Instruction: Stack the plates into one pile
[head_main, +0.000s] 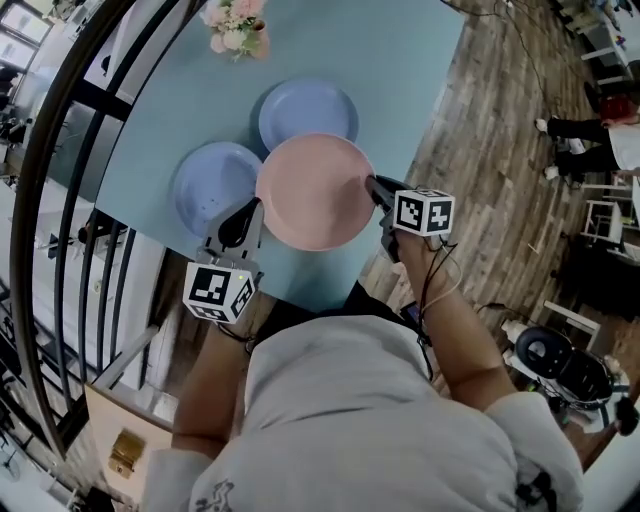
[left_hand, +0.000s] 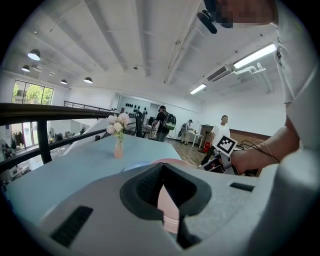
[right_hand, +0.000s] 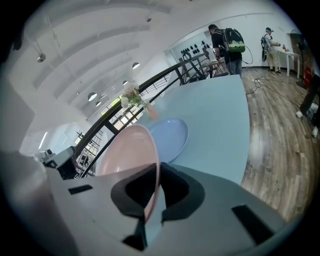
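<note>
Currently right gripper clamped on pink plate at its right rim; plate runs leftward from jaws, seen edge-on between pads. Left gripper just beside plate's near-left rim, jaws a slit apart, gripping nothing. Blue plates beyond right jaws, far one and left one, likely pile spots. Flower vase farther back, not in the way.

The pink plate, far blue plate and near blue plate all looked like smooth matt plastic, the table had a flat matt top, and the floor was grainy wood planks.
</note>
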